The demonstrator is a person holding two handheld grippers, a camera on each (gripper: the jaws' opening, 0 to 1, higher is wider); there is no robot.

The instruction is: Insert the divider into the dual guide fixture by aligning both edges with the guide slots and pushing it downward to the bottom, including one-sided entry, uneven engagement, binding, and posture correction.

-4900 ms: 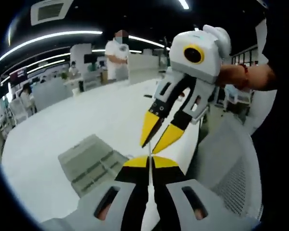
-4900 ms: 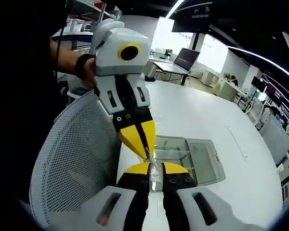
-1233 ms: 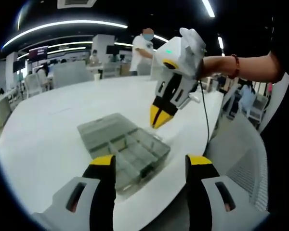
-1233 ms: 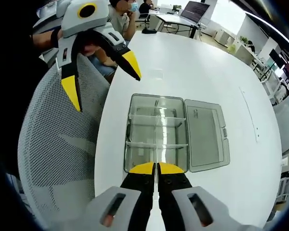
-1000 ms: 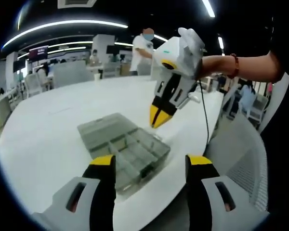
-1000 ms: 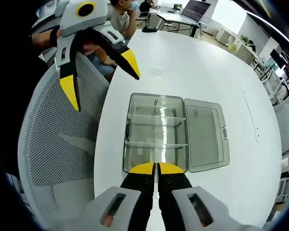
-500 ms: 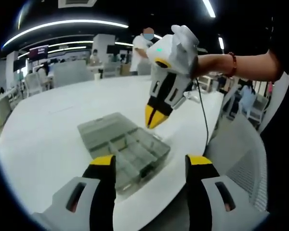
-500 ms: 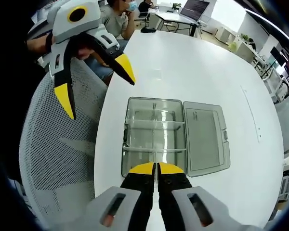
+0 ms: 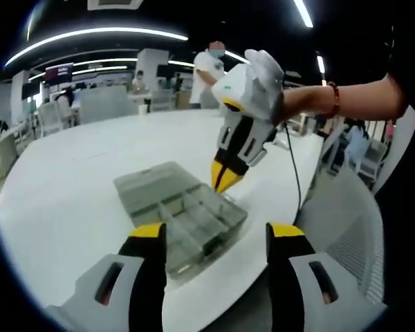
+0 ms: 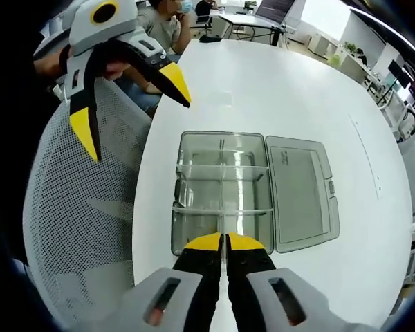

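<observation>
A clear plastic compartment box (image 10: 221, 197) lies on the white table (image 10: 290, 90), its lid (image 10: 301, 190) folded open to the right. My right gripper (image 10: 223, 242) is shut on a thin clear divider, seen edge-on between the yellow tips, and it hangs over the box's near end. In the left gripper view the same box (image 9: 180, 207) lies ahead, and the right gripper (image 9: 225, 181) points down just over its right rim. My left gripper (image 9: 218, 232) is open and holds nothing. It is also visible high at the left, the left gripper (image 10: 128, 107), off the table's edge.
A grey mesh chair back (image 10: 76, 228) stands against the table's near edge, left of the box. A seated person (image 10: 162, 21) and a laptop (image 10: 266, 8) are at the far end. Standing people and chairs (image 9: 52, 117) are in the background.
The right gripper has come down and closer to the box with the divider. The left gripper opened between 4.9 s and 1.2 s ago and has stayed open.
</observation>
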